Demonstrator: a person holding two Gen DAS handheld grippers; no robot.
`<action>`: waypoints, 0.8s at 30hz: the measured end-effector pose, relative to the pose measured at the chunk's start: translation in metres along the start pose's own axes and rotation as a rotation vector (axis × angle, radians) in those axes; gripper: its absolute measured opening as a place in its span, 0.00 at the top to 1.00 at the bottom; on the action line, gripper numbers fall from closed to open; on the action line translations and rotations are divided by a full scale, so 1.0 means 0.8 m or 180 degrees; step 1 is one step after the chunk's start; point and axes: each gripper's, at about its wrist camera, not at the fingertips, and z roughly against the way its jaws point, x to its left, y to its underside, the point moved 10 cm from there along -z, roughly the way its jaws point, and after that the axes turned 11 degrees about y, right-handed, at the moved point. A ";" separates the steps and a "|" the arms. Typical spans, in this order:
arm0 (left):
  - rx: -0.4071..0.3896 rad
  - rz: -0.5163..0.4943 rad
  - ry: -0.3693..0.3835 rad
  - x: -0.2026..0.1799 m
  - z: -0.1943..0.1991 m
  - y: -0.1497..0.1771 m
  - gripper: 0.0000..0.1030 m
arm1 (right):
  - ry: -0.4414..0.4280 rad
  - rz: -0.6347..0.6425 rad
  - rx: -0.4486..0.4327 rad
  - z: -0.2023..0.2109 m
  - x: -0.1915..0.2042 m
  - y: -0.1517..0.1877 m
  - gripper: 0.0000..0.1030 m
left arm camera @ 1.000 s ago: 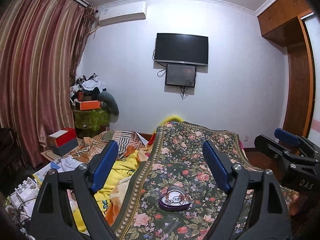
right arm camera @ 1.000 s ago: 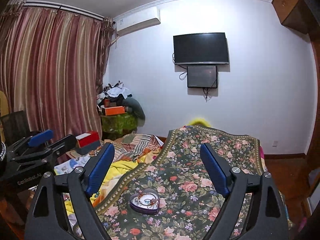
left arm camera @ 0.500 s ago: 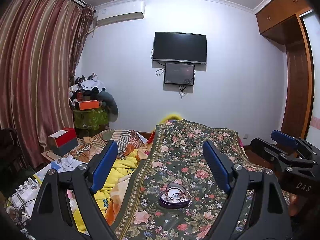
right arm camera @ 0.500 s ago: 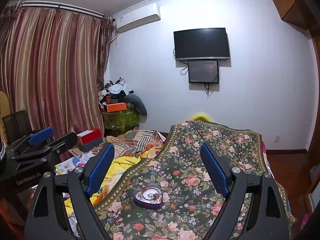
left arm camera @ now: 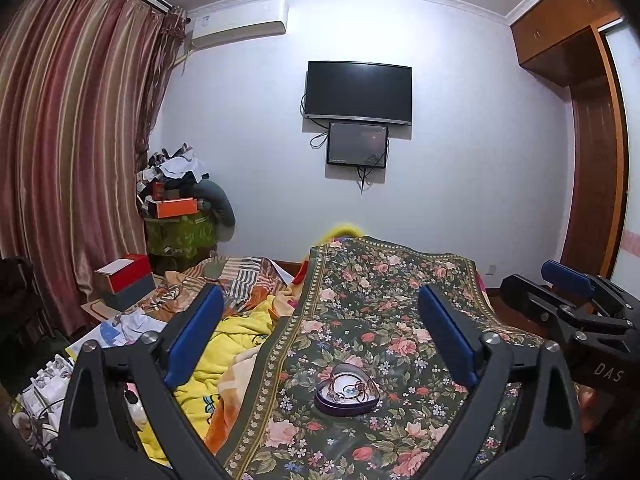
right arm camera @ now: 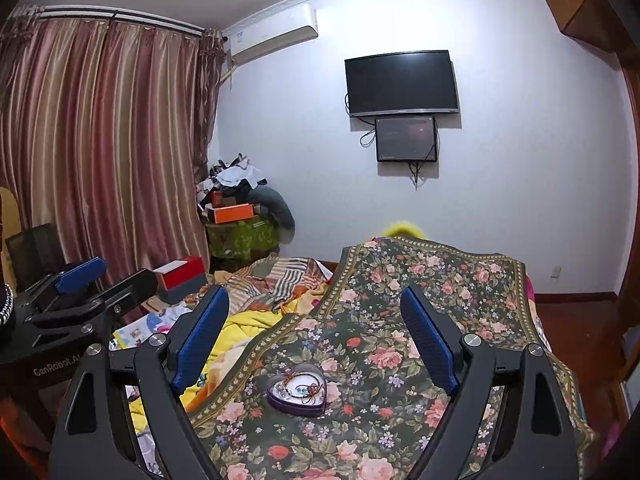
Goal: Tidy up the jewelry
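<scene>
A: Both cameras had tipped slightly downward since a second earlier, so the heart-shaped box sat a little higher in each view. It rested on the floral bedspread, on the bed, between the fingers of each tool as each camera saw it.

B: What was in the box?

A: A tangle of jewelry (thin reddish cords or wires, plus a few small beads; the single pieces were too small to tell apart). The box was dark purple with a pale inside, and it lay open.

B: And the tools?

A: The left hand-held gripper was released, its blue-padded fingers spread wide and grasping nothing. The right hand-held gripper was likewise spread wide and empty. Neither touched the box; both hung above the bedspread, well short of it. Each camera also caught the other tool at the edge of its picture.

B: What lay around the bed?

A: To the left of the bedspread lay a crumpled yellow blanket and striped bedding. Beyond that, striped reddish curtains covered the left wall. A dark television hung on the far white wall, with a smaller screen just below it. An air conditioner was mounted near the ceiling, beside the curtains.
</scene>
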 end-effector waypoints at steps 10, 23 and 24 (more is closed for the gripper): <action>0.0042 0.0017 -0.0012 0.001 -0.003 0.003 0.00 | -0.0006 -0.0004 0.0023 0.000 -0.001 0.001 0.17; 0.0094 0.0038 0.0038 -0.001 -0.010 0.004 0.00 | -0.0003 -0.0004 0.0044 0.000 -0.001 0.001 0.17; 0.0095 0.0038 0.0039 -0.001 -0.010 0.004 0.01 | 0.0000 -0.0005 0.0046 0.000 -0.002 0.001 0.16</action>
